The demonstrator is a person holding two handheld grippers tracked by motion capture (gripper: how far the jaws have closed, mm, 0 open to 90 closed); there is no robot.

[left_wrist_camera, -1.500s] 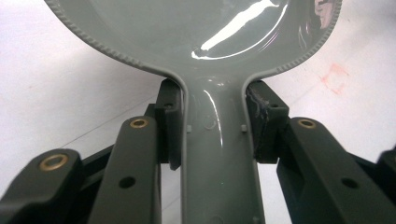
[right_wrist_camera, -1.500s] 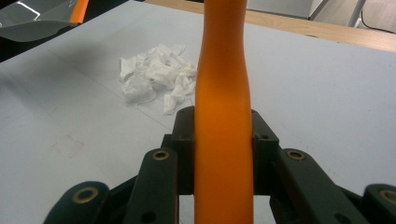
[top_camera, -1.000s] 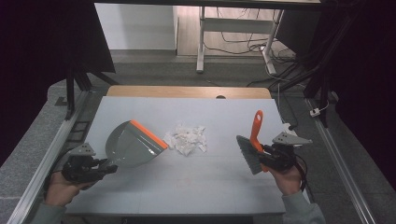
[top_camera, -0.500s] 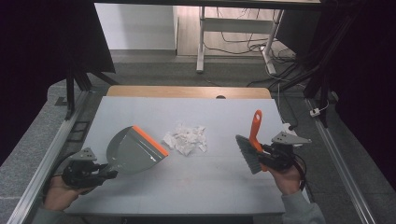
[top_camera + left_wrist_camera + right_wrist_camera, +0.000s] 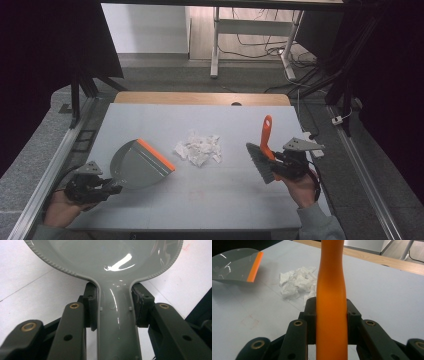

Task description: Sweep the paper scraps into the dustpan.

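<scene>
Here, left gripper (image 5: 116, 307) fingers pinching grey dustpan (image 5: 137, 164) handle, right gripper (image 5: 331, 320) fingers clamping orange brush (image 5: 264, 150) handle.

— What do we see on the table?
— A grey dustpan (image 5: 137, 162) with an orange lip at the left, a heap of crumpled white paper scraps (image 5: 198, 148) mid-table, just beside that lip.
— And at the right?
— A brush (image 5: 264, 152), orange handle upright, grey bristles low.

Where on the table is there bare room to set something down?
Bare: the far strip of the table beyond the paper scraps, and the near middle between the dustpan and brush. Crowded: the middle band, from dustpan through scraps to brush.
</scene>
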